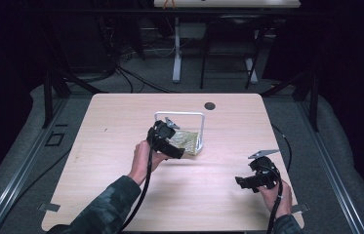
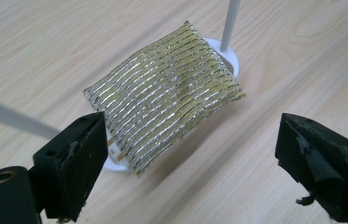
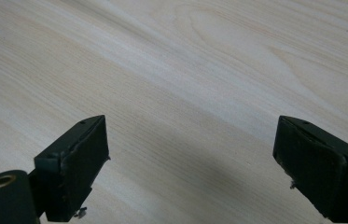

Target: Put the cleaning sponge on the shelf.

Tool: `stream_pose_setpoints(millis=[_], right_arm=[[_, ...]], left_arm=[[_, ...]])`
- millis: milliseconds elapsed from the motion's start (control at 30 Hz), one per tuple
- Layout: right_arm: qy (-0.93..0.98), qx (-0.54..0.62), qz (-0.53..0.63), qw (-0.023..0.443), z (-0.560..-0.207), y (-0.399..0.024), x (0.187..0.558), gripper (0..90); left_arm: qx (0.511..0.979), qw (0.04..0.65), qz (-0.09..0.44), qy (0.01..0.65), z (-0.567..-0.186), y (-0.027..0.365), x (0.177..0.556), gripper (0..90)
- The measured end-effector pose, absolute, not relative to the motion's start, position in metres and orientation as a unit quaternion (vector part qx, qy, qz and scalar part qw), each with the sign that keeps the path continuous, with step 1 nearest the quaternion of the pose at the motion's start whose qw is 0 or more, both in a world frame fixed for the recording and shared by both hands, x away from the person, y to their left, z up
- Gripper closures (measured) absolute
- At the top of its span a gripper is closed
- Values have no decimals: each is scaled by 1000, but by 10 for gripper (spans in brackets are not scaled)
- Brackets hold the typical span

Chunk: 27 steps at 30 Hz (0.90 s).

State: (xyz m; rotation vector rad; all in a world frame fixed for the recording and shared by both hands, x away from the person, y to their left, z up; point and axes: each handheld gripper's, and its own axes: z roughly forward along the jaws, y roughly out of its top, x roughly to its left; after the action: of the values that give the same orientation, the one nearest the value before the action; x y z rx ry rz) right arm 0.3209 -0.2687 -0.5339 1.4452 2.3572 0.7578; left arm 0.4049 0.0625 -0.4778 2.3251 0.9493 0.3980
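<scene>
A gold-and-silver striped scouring pad (image 2: 164, 93) lies tilted on the bench (image 2: 45, 42), its far corner resting on the round white foot (image 2: 227, 58) of a white wire stand (image 1: 201, 127) and its near corner over the other foot. It sits between the stand's two uprights. The left claw (image 2: 188, 156) hangs just short of the pad, jaws wide apart and touching nothing; the pad's near edge lies just beyond the left jaw. In the high view the left claw (image 1: 162, 139) is at the stand, while the right claw (image 1: 248, 181) is well apart near the bench's right front corner, also spread wide, over bare wood.
</scene>
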Motion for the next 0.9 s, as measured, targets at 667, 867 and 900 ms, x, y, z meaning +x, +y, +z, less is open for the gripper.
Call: stream_pose_setpoints(millis=[667, 867, 900], right_arm=[[816, 498, 261, 136, -535, -266, 319, 98], [820, 492, 258, 135, -536, -263, 319, 98], [822, 492, 255, 134, -536, -263, 319, 98]], left_arm=[[857, 283, 165, 398, -476, 153, 362, 0], [846, 275, 161, 428, -490, 185, 352, 0], [845, 273, 161, 431, -493, 188, 351, 0]])
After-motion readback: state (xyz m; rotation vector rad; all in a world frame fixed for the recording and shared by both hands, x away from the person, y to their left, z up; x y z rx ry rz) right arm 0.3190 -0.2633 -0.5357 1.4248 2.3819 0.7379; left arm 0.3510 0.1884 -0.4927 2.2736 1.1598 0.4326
